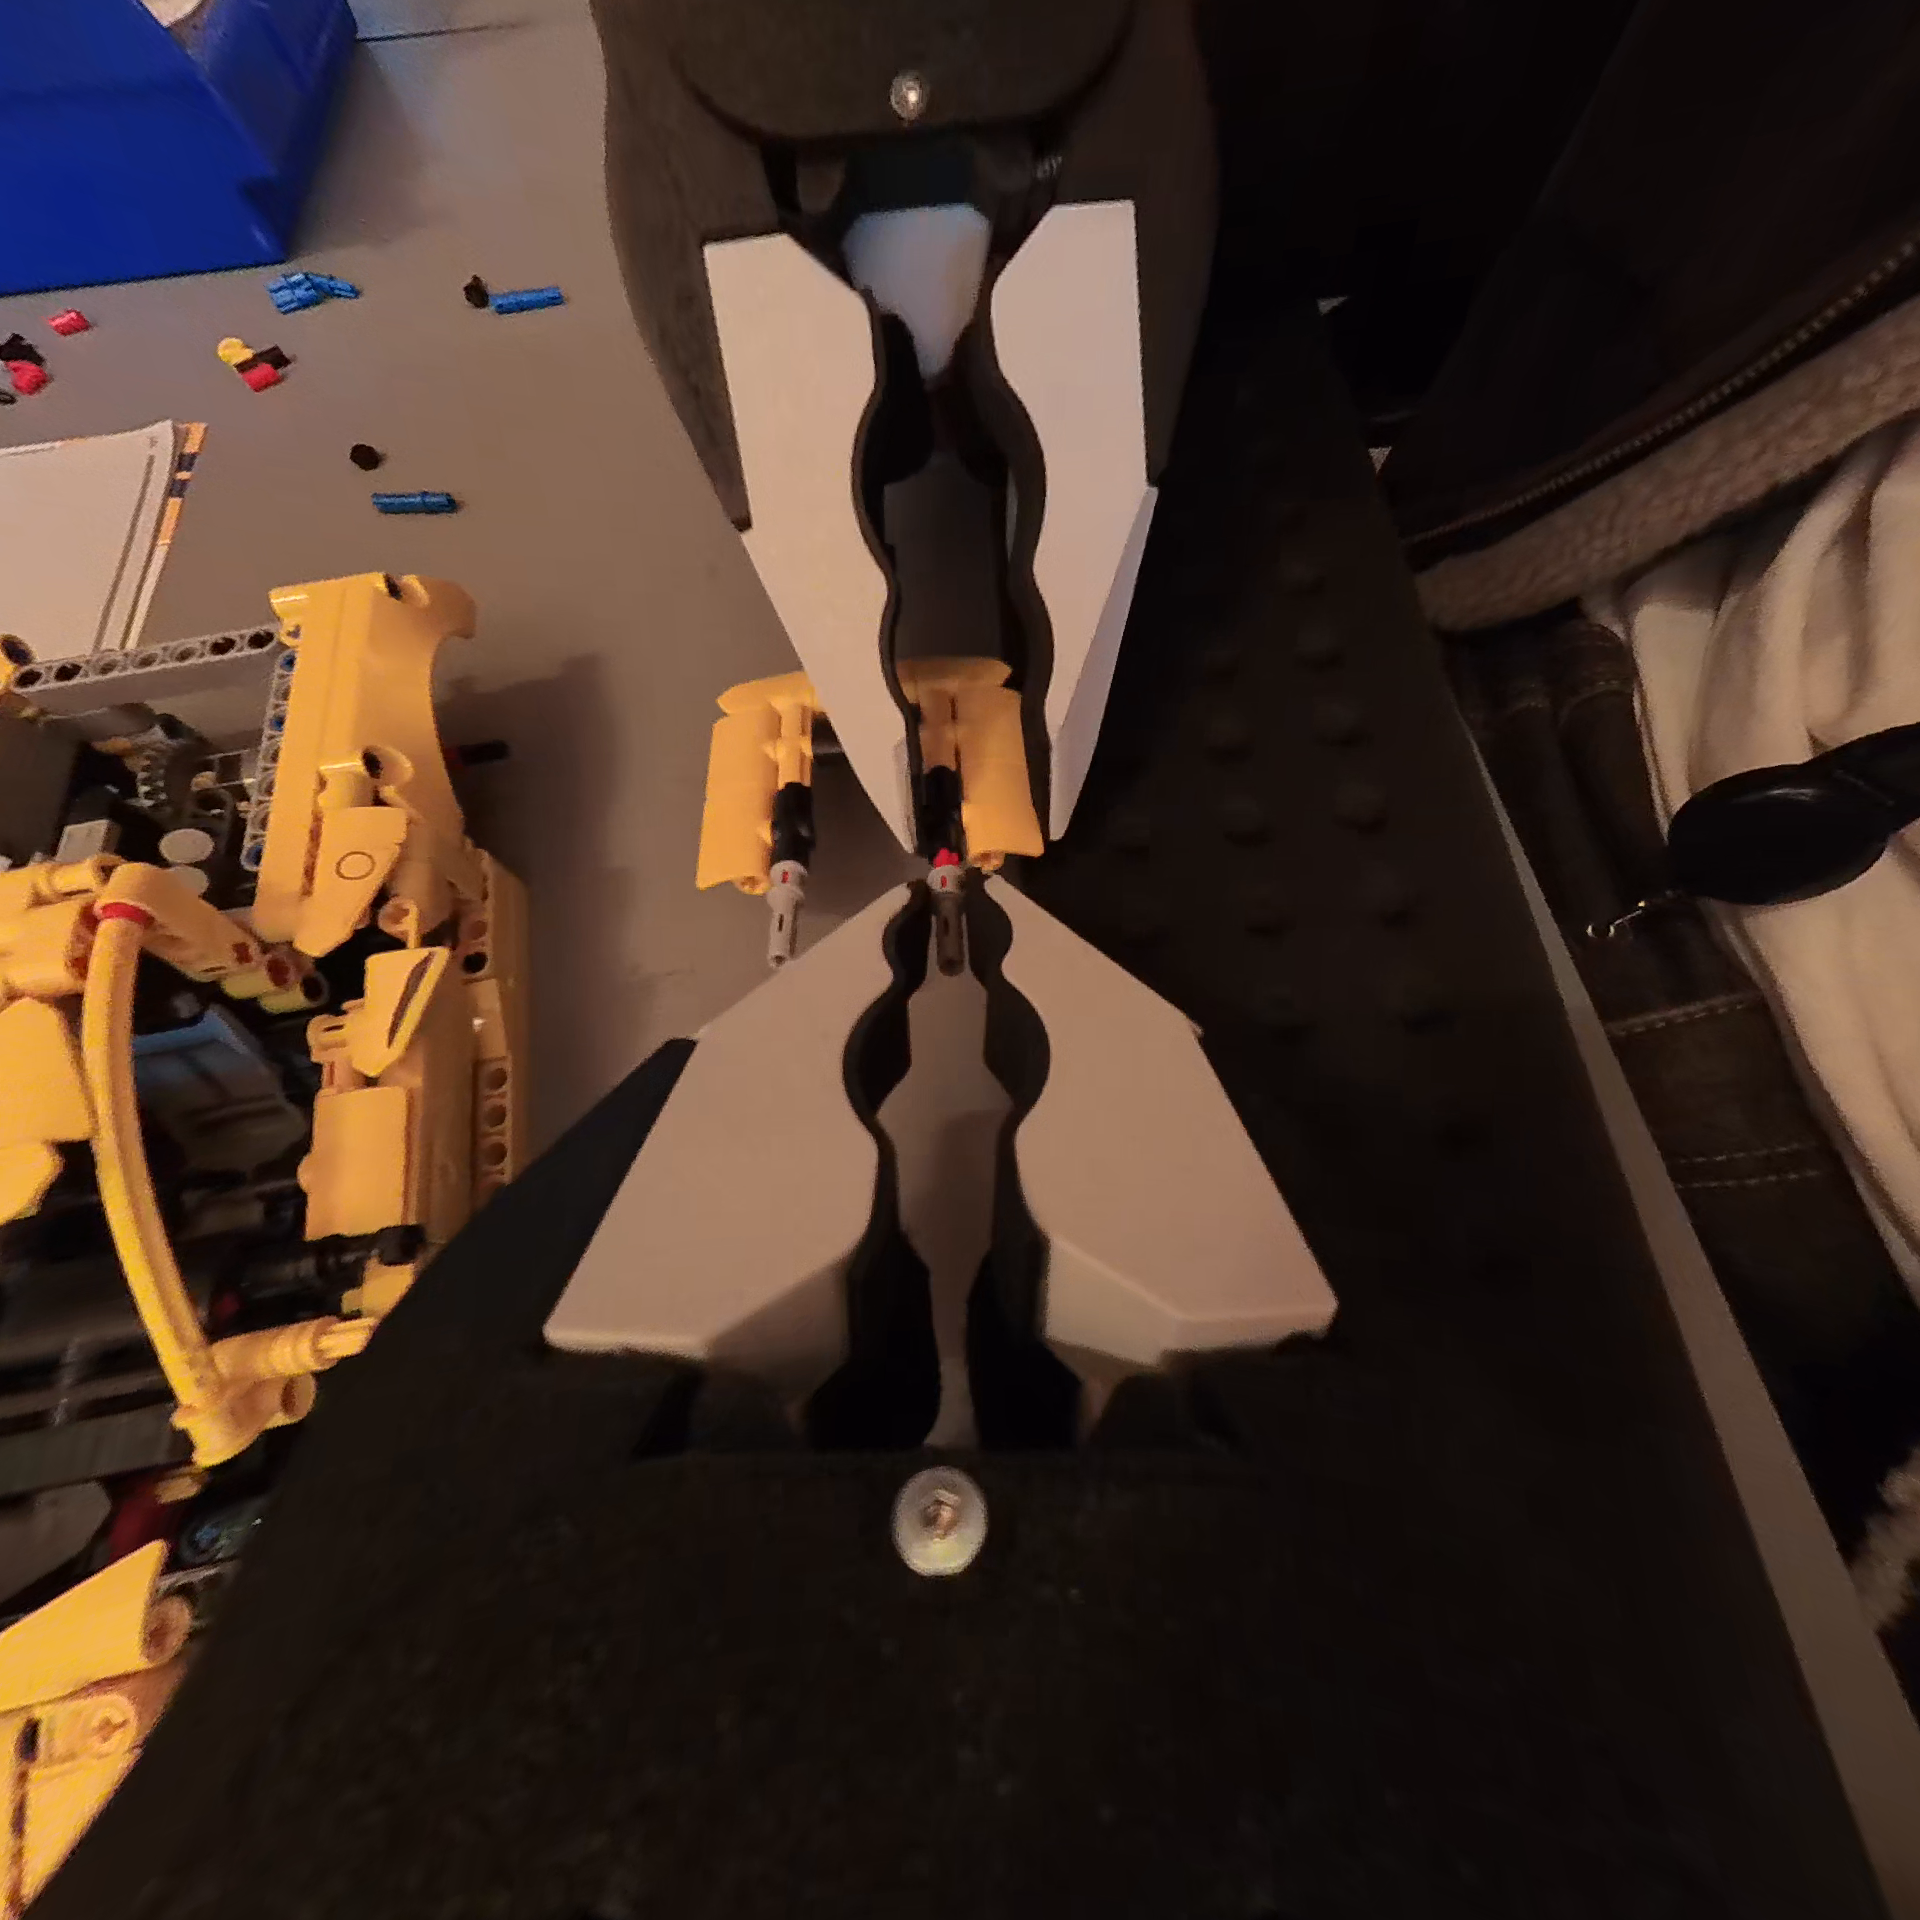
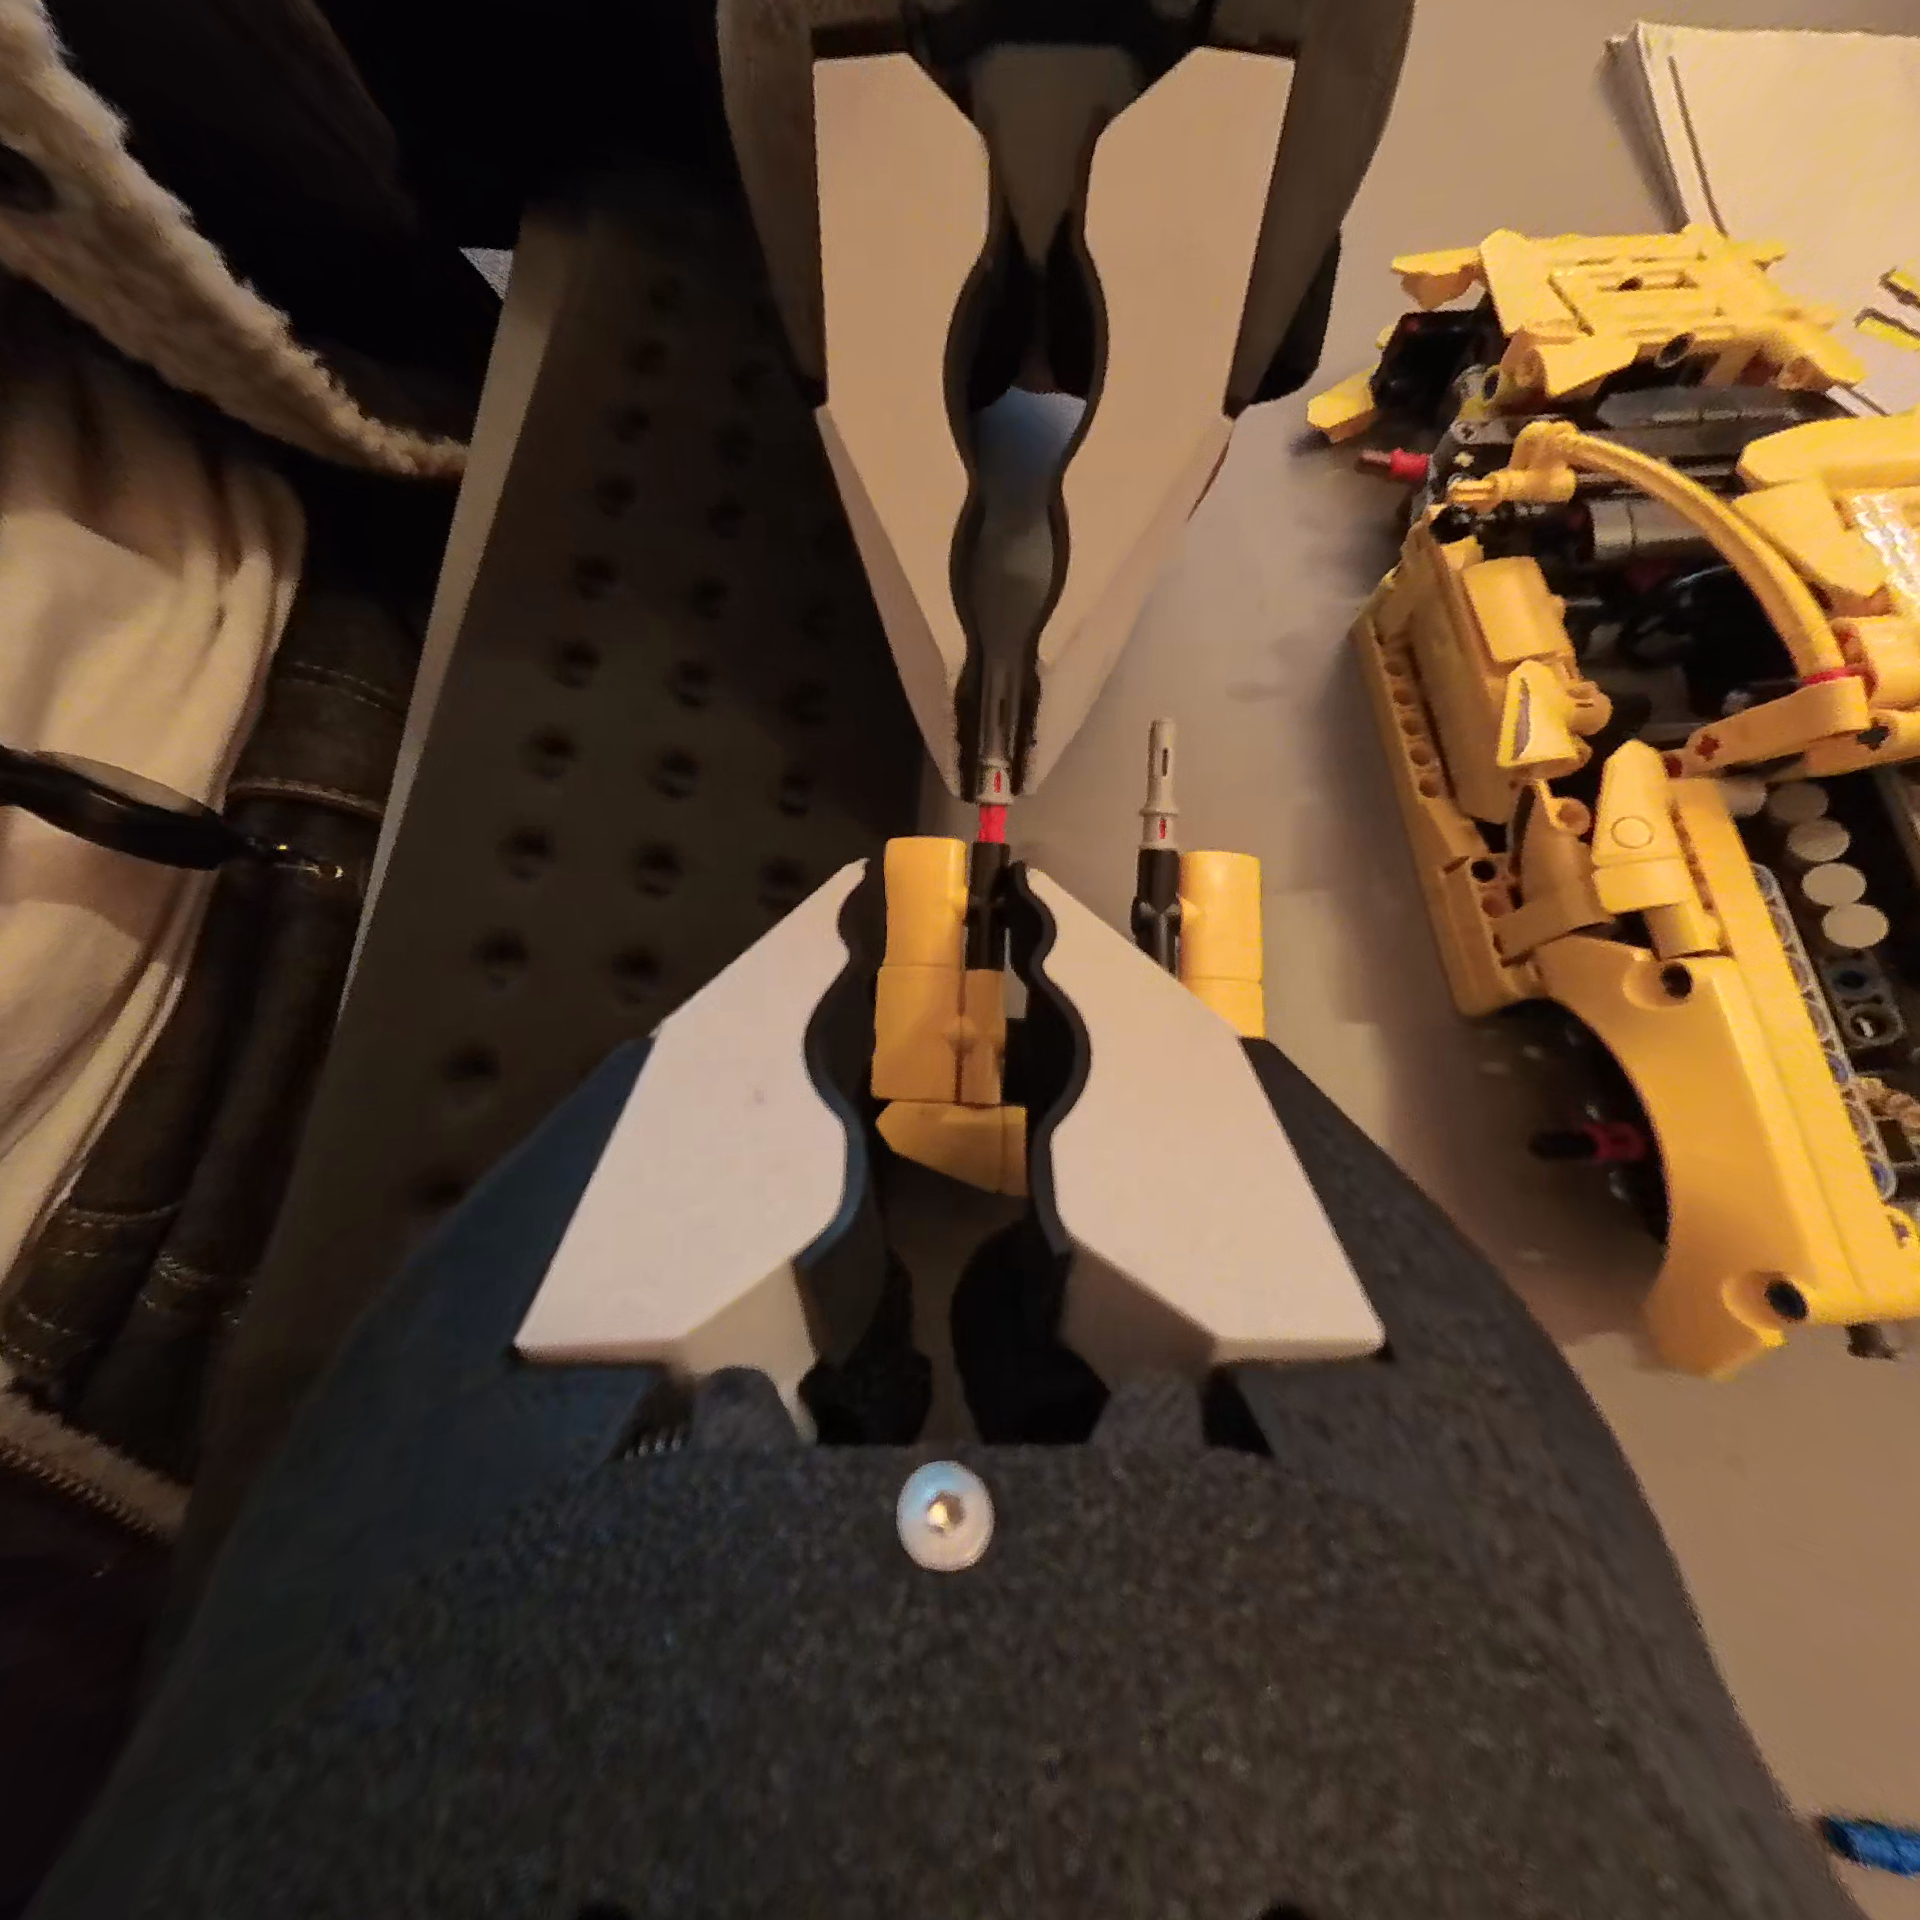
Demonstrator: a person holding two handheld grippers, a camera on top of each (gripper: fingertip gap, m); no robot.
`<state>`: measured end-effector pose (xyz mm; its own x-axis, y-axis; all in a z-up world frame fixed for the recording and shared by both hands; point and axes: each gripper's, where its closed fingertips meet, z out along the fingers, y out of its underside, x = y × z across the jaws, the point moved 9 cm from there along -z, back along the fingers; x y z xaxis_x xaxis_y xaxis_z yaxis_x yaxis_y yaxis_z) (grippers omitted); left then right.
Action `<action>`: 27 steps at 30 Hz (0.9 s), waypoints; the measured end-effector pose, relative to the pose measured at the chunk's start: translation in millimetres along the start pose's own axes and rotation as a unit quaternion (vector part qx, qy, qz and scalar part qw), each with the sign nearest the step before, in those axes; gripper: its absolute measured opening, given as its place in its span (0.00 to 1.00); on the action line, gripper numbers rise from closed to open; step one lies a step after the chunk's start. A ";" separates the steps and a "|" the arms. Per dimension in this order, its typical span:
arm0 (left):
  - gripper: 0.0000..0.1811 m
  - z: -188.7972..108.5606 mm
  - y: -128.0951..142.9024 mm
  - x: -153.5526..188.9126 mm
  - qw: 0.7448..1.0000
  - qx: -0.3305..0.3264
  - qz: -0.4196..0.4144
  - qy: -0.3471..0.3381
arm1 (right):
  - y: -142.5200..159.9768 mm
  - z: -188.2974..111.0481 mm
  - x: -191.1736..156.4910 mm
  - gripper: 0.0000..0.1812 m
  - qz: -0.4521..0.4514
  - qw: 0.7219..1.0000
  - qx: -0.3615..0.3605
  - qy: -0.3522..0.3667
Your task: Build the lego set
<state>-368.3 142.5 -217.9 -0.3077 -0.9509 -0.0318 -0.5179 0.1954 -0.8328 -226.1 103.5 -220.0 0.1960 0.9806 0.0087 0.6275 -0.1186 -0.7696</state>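
Note:
My left gripper (image 1: 948, 896) reaches in from the bottom of the left wrist view and is shut on a small grey pin (image 1: 948, 920). The pin meets a red axle tip (image 1: 943, 858) on a small yellow sub-assembly (image 1: 971, 753). My right gripper (image 2: 945, 883) is shut on that sub-assembly (image 2: 935, 987) and faces the left gripper (image 2: 995, 784) tip to tip. The sub-assembly's second yellow block carries its own black connector and grey pin (image 2: 1162, 774), which stands free. The large yellow model (image 1: 343, 831) lies on the table beside them and also shows in the right wrist view (image 2: 1662, 831).
A blue bin (image 1: 135, 135) stands at the far corner, with loose blue pins (image 1: 416, 502) and red and black bits near it. An instruction booklet (image 1: 83, 530) lies by the model. A dark dimpled panel (image 2: 623, 623) and a person's fleece-lined clothing (image 2: 125, 520) lie past the table edge. Only a small space, under 4 cm, lies between the two pairs of fingers.

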 end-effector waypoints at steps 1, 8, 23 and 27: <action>0.03 -0.3 -0.3 -0.2 1.000 0.002 -0.001 0.001 | -0.2 -0.3 -0.2 0.13 -0.001 1.000 0.002 0.001; 0.03 -2.4 -4.7 3.0 0.999 0.021 0.037 -0.015 | -2.7 -6.7 1.7 0.13 0.026 0.999 0.026 -0.018; 0.02 7.2 2.8 9.4 0.998 -0.038 0.041 0.016 | -6.3 6.6 -7.6 0.12 0.001 0.999 -0.050 -0.023; 0.02 8.9 4.5 8.6 0.998 -0.053 0.040 0.017 | -13.3 10.2 -5.4 0.12 -0.008 0.995 -0.098 -0.031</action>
<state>-366.1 133.1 -226.9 -0.3781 -0.9227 -0.0755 -0.5715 0.2968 -0.7651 -243.2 101.4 -216.3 0.1420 0.9895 -0.0252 0.7659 -0.1260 -0.6305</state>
